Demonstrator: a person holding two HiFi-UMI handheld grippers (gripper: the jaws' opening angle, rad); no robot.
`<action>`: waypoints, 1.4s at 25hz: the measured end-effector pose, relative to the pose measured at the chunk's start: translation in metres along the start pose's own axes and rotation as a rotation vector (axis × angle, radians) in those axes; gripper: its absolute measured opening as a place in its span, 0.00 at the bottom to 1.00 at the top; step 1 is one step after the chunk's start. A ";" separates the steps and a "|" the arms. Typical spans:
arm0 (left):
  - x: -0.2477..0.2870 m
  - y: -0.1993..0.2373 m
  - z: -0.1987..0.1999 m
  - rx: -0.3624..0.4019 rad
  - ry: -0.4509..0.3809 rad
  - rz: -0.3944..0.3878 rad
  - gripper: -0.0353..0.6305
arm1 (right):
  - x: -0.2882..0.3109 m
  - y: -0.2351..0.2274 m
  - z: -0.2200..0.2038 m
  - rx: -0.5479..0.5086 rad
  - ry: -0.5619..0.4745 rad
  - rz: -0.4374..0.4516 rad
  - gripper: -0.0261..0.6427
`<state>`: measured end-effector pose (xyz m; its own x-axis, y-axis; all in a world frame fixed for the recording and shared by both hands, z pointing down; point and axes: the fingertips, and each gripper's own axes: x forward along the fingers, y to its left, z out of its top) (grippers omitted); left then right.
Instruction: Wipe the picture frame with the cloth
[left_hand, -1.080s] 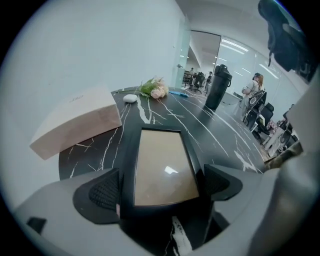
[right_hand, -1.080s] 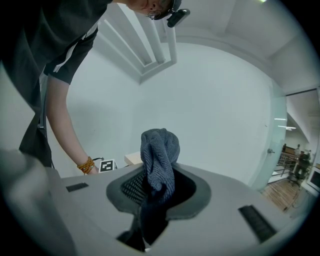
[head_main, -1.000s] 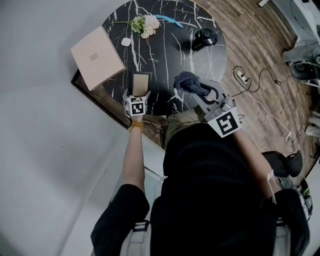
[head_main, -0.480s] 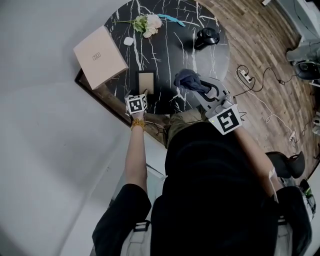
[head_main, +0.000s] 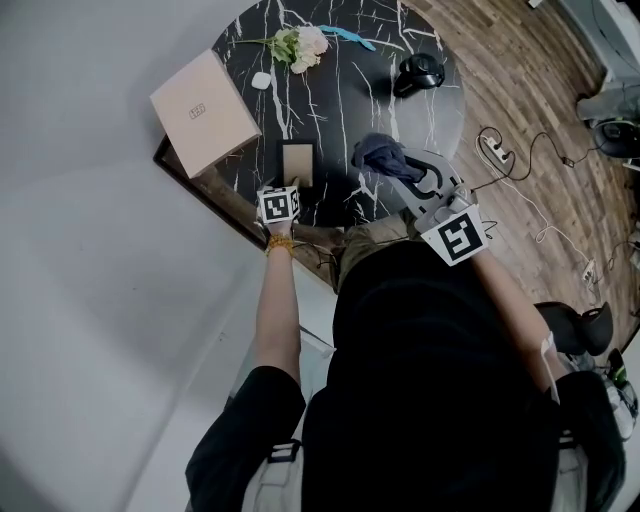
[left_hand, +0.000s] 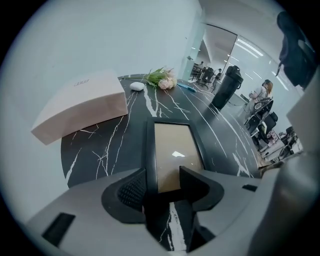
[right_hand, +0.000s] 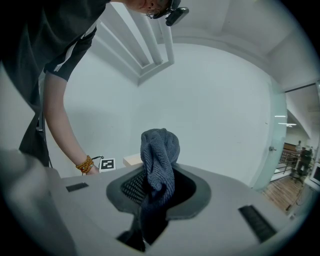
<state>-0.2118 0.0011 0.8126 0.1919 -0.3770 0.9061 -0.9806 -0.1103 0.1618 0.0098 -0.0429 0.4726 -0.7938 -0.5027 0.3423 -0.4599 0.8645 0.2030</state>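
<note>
Head view shows marble table (head_main: 350, 80), wood floor (head_main: 520, 90), left gripper (head_main: 292, 187) closing over frame (head_main: 297, 160), right gripper (head_main: 400, 172) clenching cloth (head_main: 378, 153).

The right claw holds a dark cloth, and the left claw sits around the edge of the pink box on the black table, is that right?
Not quite. The left gripper view shows the left claw around the left edge of the picture frame, jaws just closing in with that edge between them. The right claw does hold the dark cloth.
</note>
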 end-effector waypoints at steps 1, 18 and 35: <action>-0.001 0.001 -0.001 -0.015 0.004 0.001 0.36 | 0.000 0.000 0.001 -0.001 0.000 0.000 0.14; -0.039 -0.033 0.008 -0.134 -0.138 -0.017 0.15 | -0.009 -0.013 -0.003 0.021 -0.026 -0.012 0.14; -0.019 -0.062 -0.010 -0.378 -0.089 -0.159 0.57 | -0.014 -0.017 -0.008 0.067 -0.072 0.024 0.14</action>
<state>-0.1550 0.0242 0.7898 0.3288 -0.4623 0.8235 -0.8806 0.1649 0.4442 0.0318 -0.0508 0.4713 -0.8305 -0.4824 0.2786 -0.4643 0.8757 0.1325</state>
